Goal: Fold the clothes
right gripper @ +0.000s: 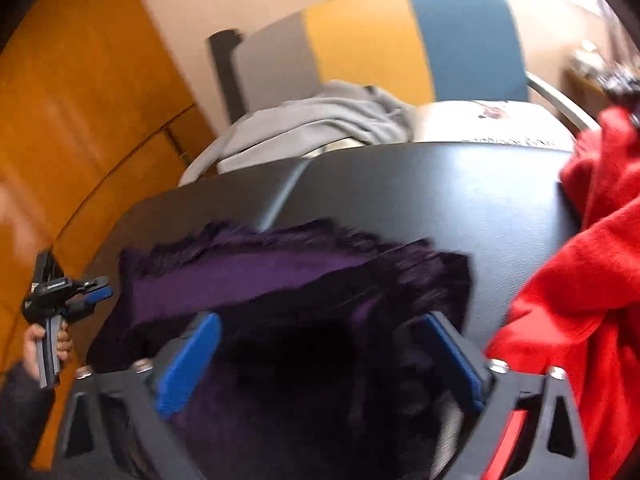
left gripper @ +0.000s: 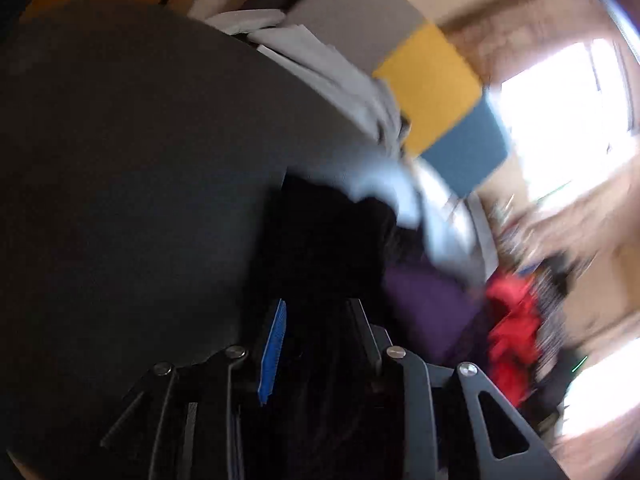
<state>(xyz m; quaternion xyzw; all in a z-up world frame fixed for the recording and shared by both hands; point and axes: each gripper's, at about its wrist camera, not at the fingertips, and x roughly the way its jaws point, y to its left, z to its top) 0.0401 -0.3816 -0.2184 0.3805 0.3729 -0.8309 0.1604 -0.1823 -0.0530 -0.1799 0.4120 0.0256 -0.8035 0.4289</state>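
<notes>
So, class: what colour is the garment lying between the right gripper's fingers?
Dark purple garment, clearest in the right wrist view.

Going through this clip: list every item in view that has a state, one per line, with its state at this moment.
Left gripper: fingers close together around dark cloth; grip unclear through blur.
Right gripper: open, fingers wide apart over the purple garment.
Purple garment: bunched on the black table, not folded.
Red garment: crumpled at the table's right edge.
Grey clothes: heaped on the chair behind the table.
</notes>
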